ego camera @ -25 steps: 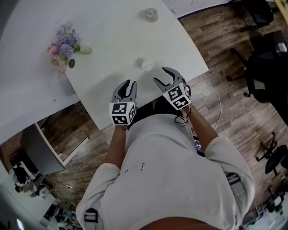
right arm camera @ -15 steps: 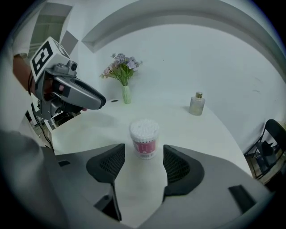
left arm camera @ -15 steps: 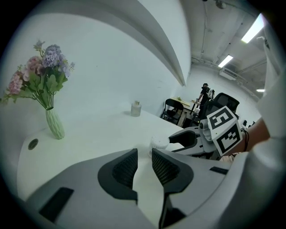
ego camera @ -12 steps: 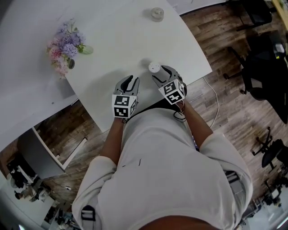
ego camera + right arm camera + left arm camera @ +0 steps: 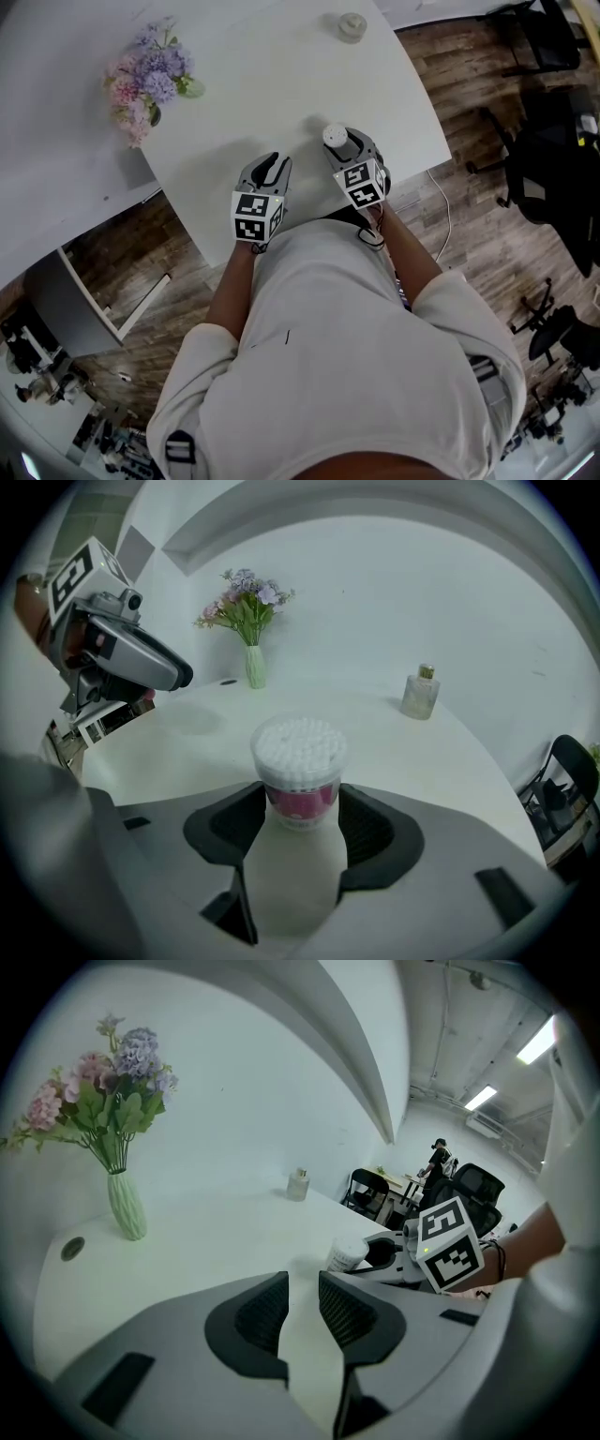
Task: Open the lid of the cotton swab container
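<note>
- our left gripper (image 5: 302,1283) hovers low over the white table (image 5: 253,84), its jaws only narrowly apart, with nothing between them.
- our right gripper (image 5: 302,801), just beside it, has wide-spread jaws that are closing, and the round clear plastic cotton swab container with a pink label (image 5: 300,761) stands upright on the table between the pad tips.
- farther back stand a pale green vase of pink and purple flowers (image 5: 251,663) and, well apart from it, a small glass bottle (image 5: 419,694).
</note>
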A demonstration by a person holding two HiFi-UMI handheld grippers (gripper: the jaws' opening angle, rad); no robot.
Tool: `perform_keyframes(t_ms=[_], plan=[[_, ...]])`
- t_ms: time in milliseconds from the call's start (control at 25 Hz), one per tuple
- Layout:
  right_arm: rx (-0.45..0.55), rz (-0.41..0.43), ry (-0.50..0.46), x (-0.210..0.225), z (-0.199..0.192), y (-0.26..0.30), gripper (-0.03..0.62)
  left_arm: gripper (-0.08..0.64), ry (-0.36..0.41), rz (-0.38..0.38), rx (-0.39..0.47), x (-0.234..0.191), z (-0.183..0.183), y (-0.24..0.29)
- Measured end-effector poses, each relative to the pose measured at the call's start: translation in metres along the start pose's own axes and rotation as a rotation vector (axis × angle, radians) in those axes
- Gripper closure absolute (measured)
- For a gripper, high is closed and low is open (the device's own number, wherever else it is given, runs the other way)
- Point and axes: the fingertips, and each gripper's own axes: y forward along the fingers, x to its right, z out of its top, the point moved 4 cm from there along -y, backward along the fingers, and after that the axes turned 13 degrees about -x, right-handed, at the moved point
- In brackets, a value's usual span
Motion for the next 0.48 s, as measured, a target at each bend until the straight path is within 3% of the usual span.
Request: perform_keyframes(t_ms=[480], plan=[[0.014,0.032,0.018,0.004,0.019,0.006,0.333,0.451,-0.055,0.032,0.019,-0.008,-0.01,-0.01]])
